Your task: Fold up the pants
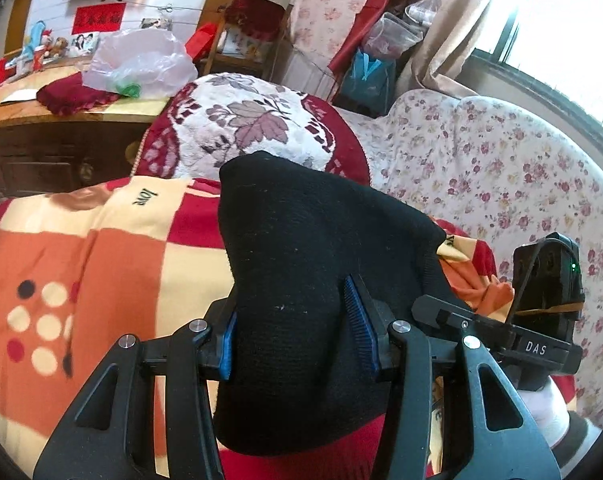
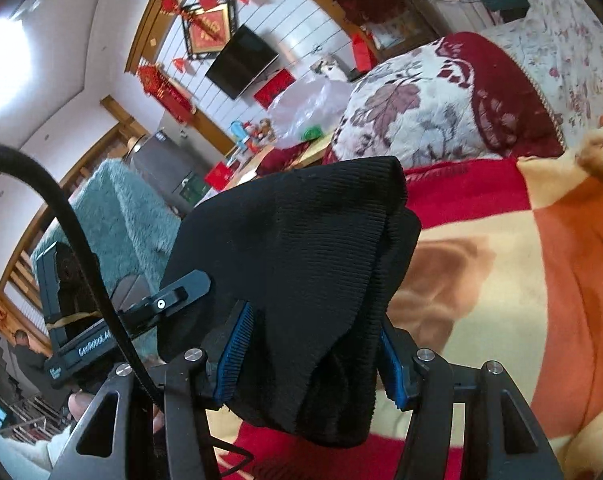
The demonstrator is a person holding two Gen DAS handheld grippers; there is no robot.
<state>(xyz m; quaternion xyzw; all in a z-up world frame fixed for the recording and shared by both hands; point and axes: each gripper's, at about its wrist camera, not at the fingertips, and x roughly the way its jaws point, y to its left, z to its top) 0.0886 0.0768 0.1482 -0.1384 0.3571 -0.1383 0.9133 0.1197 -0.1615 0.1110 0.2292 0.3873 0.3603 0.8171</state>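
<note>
The black knit pants point(image 1: 301, 248) fill the middle of the left wrist view, bunched thick between my left gripper's point(image 1: 299, 334) blue pads, which press on the cloth from both sides. In the right wrist view another ribbed part of the pants point(image 2: 301, 248) bulges up between the blue pads of my right gripper point(image 2: 311, 350), which is shut on it. Both grippers hold the cloth raised above a checked orange, red and cream blanket point(image 1: 101, 264). The other gripper point(image 1: 545, 312) shows at the right edge of the left wrist view. The rest of the pants is hidden below the jaws.
A red and white floral cushion point(image 1: 245, 128) lies just beyond the pants. A flowered sofa cover point(image 1: 481, 168) runs to the right. A wooden table point(image 1: 29, 116) with a plastic bag point(image 1: 137, 60) stands at the back left. A teal fuzzy seat point(image 2: 117, 216) lies left in the right view.
</note>
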